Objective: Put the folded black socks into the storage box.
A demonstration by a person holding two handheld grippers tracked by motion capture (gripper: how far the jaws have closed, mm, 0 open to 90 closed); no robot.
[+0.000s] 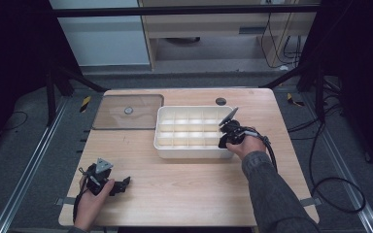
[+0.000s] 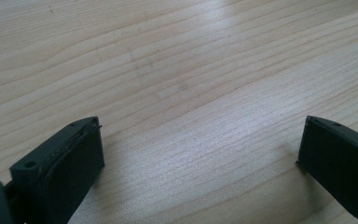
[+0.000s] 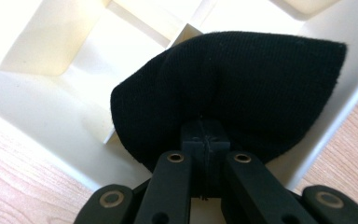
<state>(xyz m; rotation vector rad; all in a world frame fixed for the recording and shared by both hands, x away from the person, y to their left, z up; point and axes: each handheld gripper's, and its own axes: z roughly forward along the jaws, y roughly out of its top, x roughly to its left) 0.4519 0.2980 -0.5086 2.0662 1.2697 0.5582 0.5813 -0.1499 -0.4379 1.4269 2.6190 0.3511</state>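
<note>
Below us, we see the wooden table (image 1: 184, 189), then the white compartment tray (image 1: 193, 152) at its middle. Our right gripper (image 3: 204, 135) is clamped on a black sock (image 3: 242, 88), holding it over the tray's right-end compartments. Our left gripper (image 2: 200, 154) rests near the table's front left, jaws wide apart, holding nothing.

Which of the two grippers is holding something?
The right gripper, shut on a black cloth over the white tray. The left gripper is open above bare table.
</note>
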